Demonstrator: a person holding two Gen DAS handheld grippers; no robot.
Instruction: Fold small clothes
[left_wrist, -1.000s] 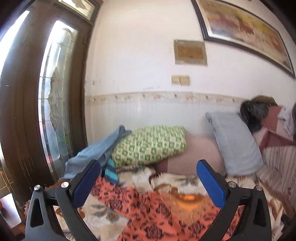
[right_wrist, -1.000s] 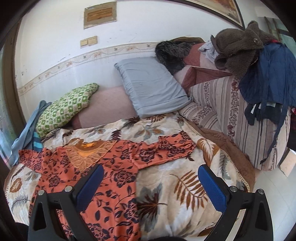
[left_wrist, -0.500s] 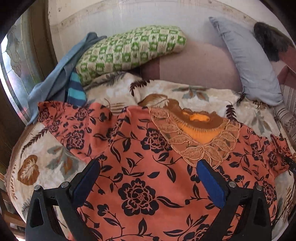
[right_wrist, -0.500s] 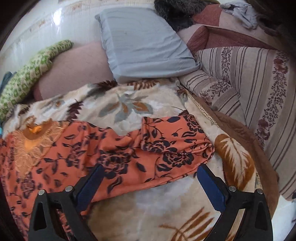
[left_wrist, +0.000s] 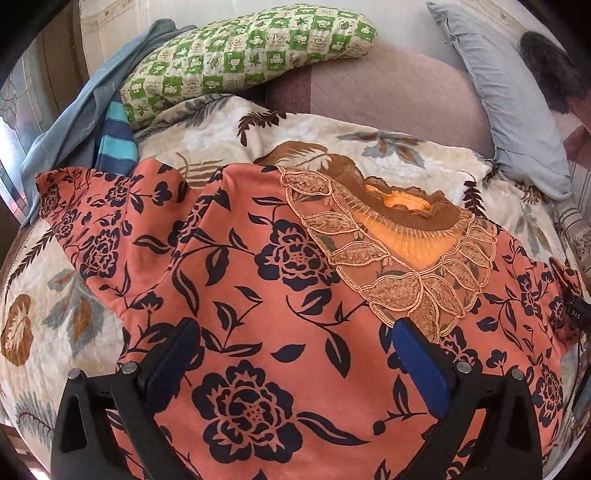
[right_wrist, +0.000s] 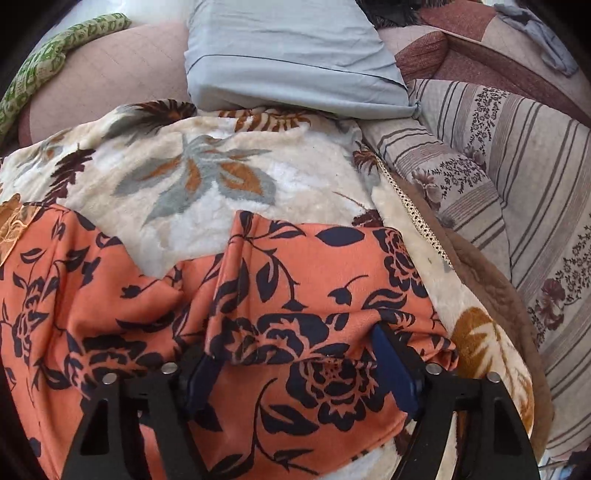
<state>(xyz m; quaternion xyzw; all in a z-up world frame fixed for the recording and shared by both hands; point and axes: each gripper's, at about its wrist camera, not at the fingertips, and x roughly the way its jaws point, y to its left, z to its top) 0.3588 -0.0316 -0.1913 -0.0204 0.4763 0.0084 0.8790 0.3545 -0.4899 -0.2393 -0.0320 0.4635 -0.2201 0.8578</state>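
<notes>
Both grippers tilt steeply down over the orange floral top (left_wrist: 258, 295), which lies spread on the bed's leaf-print blanket (right_wrist: 221, 177). The left gripper (left_wrist: 295, 354) hangs with jaws wide above the chest. The right gripper (right_wrist: 295, 365) has its jaws closing around the bunched sleeve (right_wrist: 314, 295).

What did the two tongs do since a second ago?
Both tongs dipped down toward the orange flowered top. The right tongs dropped onto its sleeve and are closing, with a bunch of cloth between them. The left tongs are wide open over the chest. The top, blanket and pillows lie as before.
</notes>
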